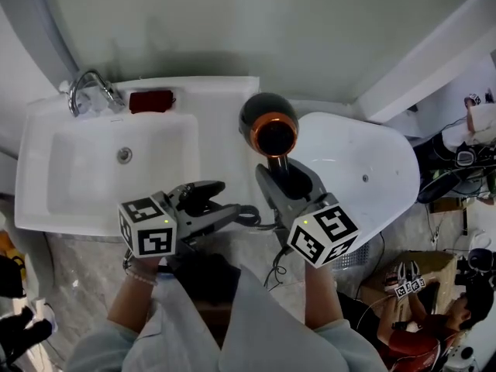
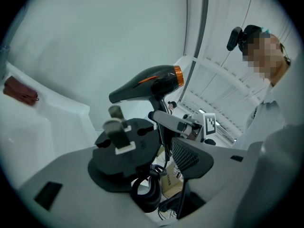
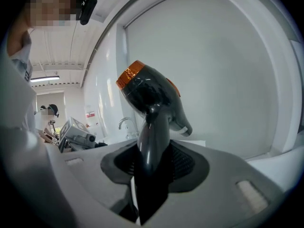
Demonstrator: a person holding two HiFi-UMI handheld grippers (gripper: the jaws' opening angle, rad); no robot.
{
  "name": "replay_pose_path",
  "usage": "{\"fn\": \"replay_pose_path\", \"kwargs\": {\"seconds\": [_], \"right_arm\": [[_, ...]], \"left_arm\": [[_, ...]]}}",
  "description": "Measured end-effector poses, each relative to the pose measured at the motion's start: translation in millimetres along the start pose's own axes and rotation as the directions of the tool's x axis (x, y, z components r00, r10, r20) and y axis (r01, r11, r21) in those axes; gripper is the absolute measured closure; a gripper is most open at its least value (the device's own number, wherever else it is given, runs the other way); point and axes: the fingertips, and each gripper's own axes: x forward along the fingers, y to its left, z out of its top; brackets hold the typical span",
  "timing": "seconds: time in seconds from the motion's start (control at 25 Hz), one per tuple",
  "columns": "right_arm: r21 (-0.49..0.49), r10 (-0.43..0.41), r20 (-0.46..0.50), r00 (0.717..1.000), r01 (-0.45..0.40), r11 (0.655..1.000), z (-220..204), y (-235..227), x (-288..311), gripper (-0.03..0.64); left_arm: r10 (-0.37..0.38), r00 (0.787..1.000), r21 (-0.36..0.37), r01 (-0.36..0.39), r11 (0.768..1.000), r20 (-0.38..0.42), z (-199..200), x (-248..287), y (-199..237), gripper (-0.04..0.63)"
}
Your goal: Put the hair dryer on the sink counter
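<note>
Right gripper (image 3: pixel 153 171) clamps hair dryer (image 3: pixel 151 93) — left gripper (image 2: pixel 156 163) grips plug (image 2: pixel 124 152)

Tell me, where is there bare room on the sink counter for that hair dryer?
The flat strip between the basin and the rounded white lid is bare. The back ledge is tighter: faucet and a red object sit there.

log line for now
right gripper: shut on hair dryer handle | left gripper: shut on plug | placement: not yet on sink counter
</note>
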Motion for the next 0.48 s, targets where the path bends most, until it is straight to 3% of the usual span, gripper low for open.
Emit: {"fn": "replay_pose_path", "kwargs": {"seconds": [0.48], "right_arm": [[-0.067,-0.035,0.108,0.994,0.042,0.997,65,-26,1,0.465]], "left_arm": [[0.027,0.999,0.012,-0.026,1.0,-0.033,-8,-1,6,0.344]]}}
